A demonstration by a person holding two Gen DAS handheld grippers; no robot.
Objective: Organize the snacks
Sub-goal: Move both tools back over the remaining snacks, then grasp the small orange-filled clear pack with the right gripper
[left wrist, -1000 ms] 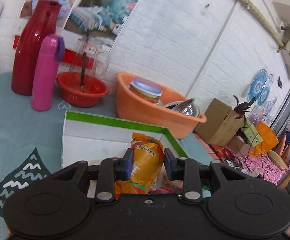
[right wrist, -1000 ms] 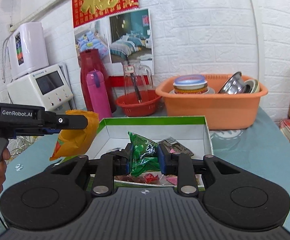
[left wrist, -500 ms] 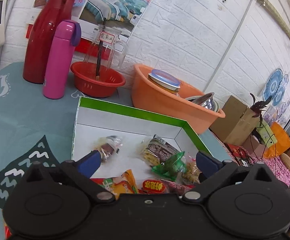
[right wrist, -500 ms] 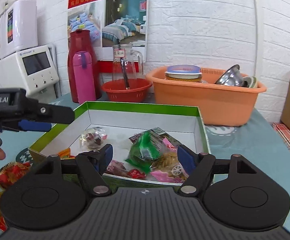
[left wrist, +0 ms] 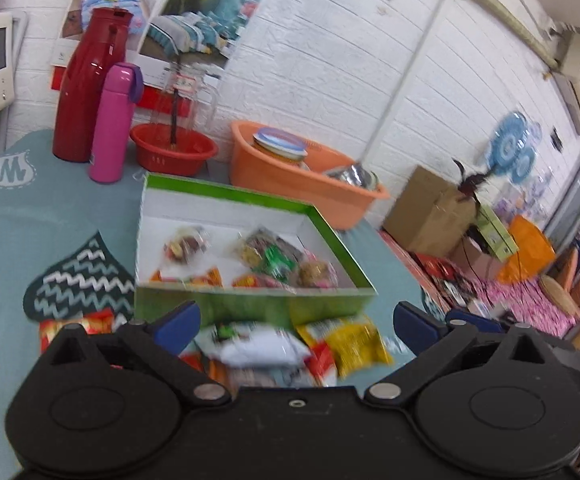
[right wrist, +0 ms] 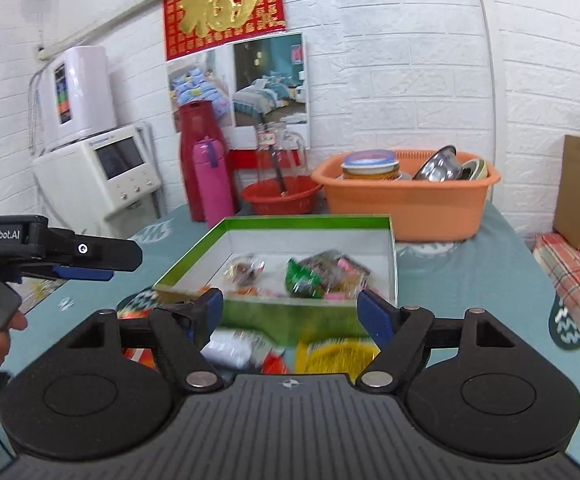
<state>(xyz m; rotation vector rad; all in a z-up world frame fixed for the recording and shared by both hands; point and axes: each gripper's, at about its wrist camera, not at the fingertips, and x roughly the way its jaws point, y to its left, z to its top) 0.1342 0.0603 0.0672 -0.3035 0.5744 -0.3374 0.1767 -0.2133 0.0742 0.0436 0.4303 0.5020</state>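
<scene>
Both tongs (left wrist: 296,322) (right wrist: 290,312) have backed off the green box (left wrist: 249,304), released; several snacks inside, loose packets (left wrist: 346,344) on my worktop remain.

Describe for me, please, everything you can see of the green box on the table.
The green box is a shallow, open-topped rectangular tray, seemingly cardboard, with glossy green outer walls and rim and a white inside. It sits flat on the teal tablecloth, with the orange basin behind it. Several small wrapped snacks lie on its floor, among them a green packet. More packets lie outside against its near wall. Neither gripper touches it.
</scene>
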